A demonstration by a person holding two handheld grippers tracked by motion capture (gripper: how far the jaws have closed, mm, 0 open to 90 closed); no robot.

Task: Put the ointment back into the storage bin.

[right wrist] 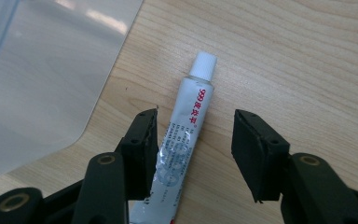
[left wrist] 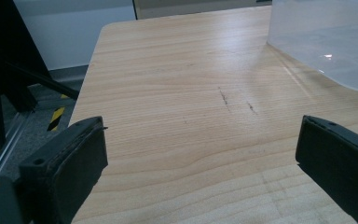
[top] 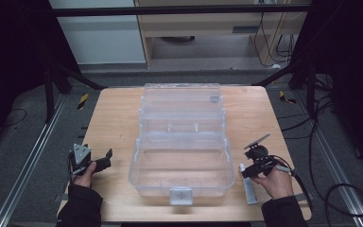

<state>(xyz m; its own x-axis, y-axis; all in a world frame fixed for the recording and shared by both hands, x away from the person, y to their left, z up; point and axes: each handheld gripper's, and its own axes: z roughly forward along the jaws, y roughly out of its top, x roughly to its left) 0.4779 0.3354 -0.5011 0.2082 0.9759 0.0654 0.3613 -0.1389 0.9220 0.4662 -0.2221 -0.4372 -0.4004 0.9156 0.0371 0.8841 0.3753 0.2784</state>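
A clear plastic box with its lid swung back stands open in the middle of the wooden table. To its right lies a white ointment tube with red print and a white cap. My right gripper is open and straddles the tube; the left pad is close beside the tube, the right pad stands apart from it. My left gripper is open at the table's left side, low over bare wood, with nothing between its fingers. The box's corner sits off to its right.
The box has a grey latch on its near wall, close to the table's front edge. Black frame legs and cables stand on the floor around the table. Bare wood lies left of the box.
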